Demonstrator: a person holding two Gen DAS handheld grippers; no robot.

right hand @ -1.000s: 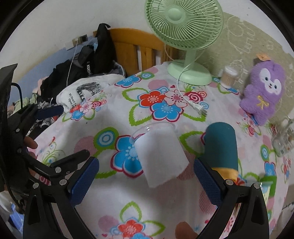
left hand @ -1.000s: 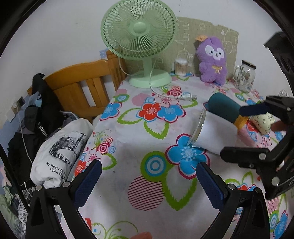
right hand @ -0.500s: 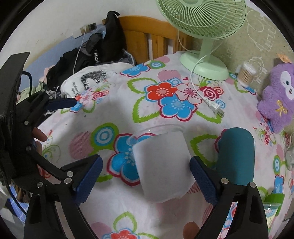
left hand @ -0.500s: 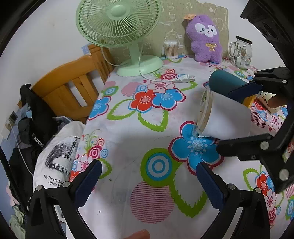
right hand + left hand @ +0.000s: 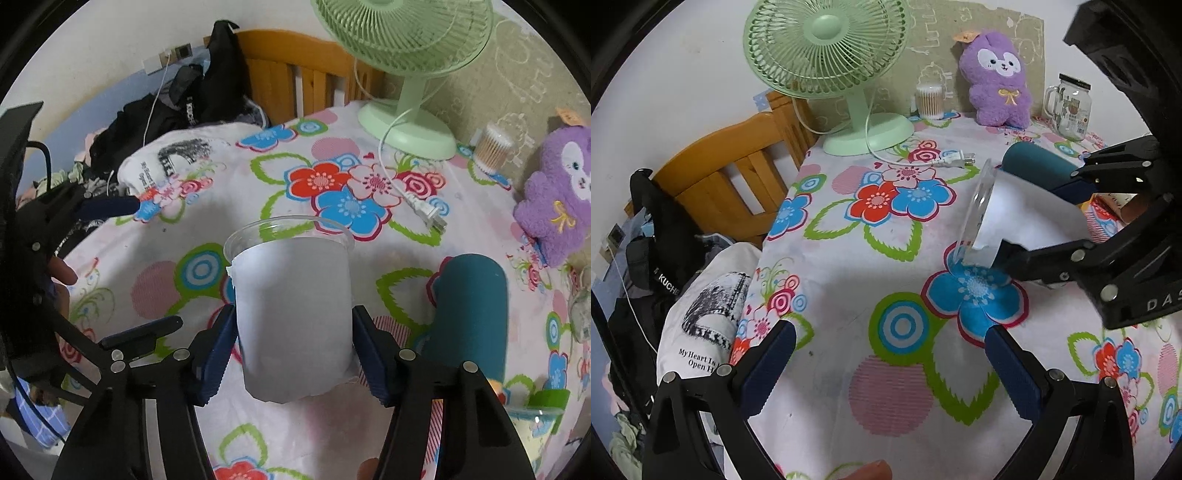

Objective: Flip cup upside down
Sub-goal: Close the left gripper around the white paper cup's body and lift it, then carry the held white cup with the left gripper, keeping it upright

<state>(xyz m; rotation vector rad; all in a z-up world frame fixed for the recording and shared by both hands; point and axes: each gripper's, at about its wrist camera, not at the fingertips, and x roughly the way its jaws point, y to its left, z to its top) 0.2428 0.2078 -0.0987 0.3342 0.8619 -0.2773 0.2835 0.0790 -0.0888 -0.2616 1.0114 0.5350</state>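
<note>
While the clear plastic cup wrapped in white paper (image 5: 293, 314) lies on its side on the flower-print tablecloth (image 5: 886, 258), my right gripper (image 5: 295, 350) clamps its wrapped body; my left gripper (image 5: 886, 365) stands apart, empty, beside a teal cylinder (image 5: 469, 314).

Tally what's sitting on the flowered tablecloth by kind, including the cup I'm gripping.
Cups: 2, the white-wrapped cup and a green-banded cup at the right edge, partly hidden
Bottles: 1, teal bottle, lying down
Glass jar mugs: 1, glass jar mug
Fans: 1, green fan
Plush toys: 1, purple plush
Cotton swab tubs: 1, cotton swab tub
Total: 7
</note>
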